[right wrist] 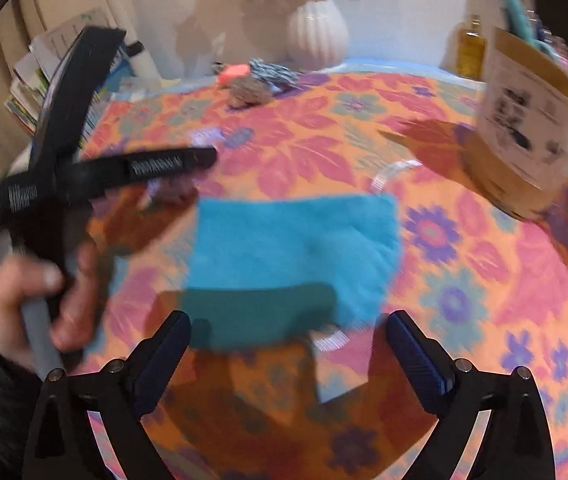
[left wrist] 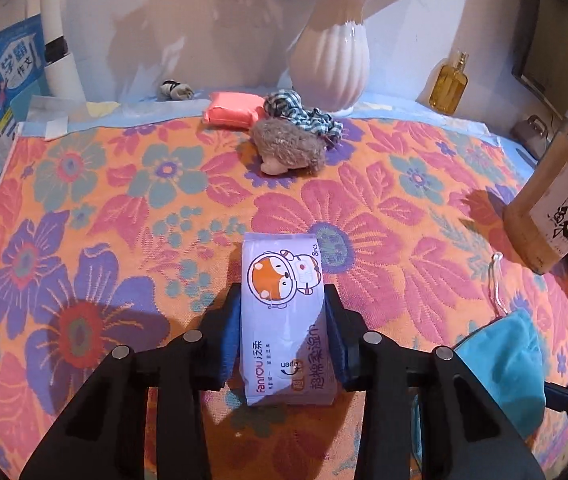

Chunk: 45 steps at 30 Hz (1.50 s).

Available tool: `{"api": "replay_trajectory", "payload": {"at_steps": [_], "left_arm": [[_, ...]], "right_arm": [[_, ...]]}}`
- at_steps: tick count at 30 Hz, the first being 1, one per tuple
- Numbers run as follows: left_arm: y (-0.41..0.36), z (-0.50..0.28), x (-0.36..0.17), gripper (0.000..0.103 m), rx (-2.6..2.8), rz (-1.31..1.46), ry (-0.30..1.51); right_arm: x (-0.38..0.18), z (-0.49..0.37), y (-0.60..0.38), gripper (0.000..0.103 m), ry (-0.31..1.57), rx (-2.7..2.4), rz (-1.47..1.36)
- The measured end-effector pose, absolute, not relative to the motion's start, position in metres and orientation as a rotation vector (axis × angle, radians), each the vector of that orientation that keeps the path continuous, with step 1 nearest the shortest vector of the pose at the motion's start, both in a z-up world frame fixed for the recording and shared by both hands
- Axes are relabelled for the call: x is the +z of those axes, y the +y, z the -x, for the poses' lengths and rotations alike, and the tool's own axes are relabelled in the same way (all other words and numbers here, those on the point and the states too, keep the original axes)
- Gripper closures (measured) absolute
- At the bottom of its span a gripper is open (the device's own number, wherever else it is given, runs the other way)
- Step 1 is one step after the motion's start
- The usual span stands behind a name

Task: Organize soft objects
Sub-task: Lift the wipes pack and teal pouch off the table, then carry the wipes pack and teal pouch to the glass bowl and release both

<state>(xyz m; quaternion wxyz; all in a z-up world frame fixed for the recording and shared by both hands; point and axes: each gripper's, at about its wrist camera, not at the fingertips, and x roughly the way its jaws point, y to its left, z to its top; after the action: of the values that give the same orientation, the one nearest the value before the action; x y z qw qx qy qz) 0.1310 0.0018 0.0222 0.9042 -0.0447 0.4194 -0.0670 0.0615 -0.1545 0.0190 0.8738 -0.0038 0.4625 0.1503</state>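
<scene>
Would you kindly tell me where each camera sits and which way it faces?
Left wrist: on the left gripper, looking down along its fingers, shut on a wipes pack; no hand shows.
Right wrist: on the right gripper, open, tilted down over a blue cloth; the left hand shows at left.
Shared: the floral tablecloth, blue cloth, plush hedgehog, white vase and brown box.
</scene>
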Motion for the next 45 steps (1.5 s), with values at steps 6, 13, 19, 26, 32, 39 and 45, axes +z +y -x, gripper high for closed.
{"api": "replay_trajectory", "payload": {"at_steps": [6,13,19,26,32,39,45], "left_arm": [[0.030,-0.123,0.026,0.069,-0.158,0.231,0.820],[0.026,-0.109,0.036,0.069,-0.199,0.240,0.748],[0.025,-0.082,0.055,0.069,-0.271,0.280,0.678],[-0.016,-0.052,0.126,0.069,-0.389,0.230,0.560],[-0.101,-0.039,0.190,0.069,-0.535,0.103,0.484],[-0.229,-0.043,0.228,0.069,-0.740,0.003,0.459],[-0.308,-0.064,0.205,0.069,-0.793,-0.070,0.528]], "right_arm": [[0.017,-0.076,-0.127,0.014,0.938,0.257,0.140],[0.040,-0.049,-0.117,0.091,0.779,0.444,0.152],[0.076,-0.031,-0.161,0.093,0.689,0.389,0.053],[0.123,-0.003,-0.212,0.093,0.568,0.244,0.031],[0.192,0.027,-0.274,0.093,0.380,0.039,0.105],[0.217,0.012,-0.382,0.093,0.423,-0.193,-0.058],[0.183,0.002,-0.466,0.093,0.474,-0.228,-0.281]]}}
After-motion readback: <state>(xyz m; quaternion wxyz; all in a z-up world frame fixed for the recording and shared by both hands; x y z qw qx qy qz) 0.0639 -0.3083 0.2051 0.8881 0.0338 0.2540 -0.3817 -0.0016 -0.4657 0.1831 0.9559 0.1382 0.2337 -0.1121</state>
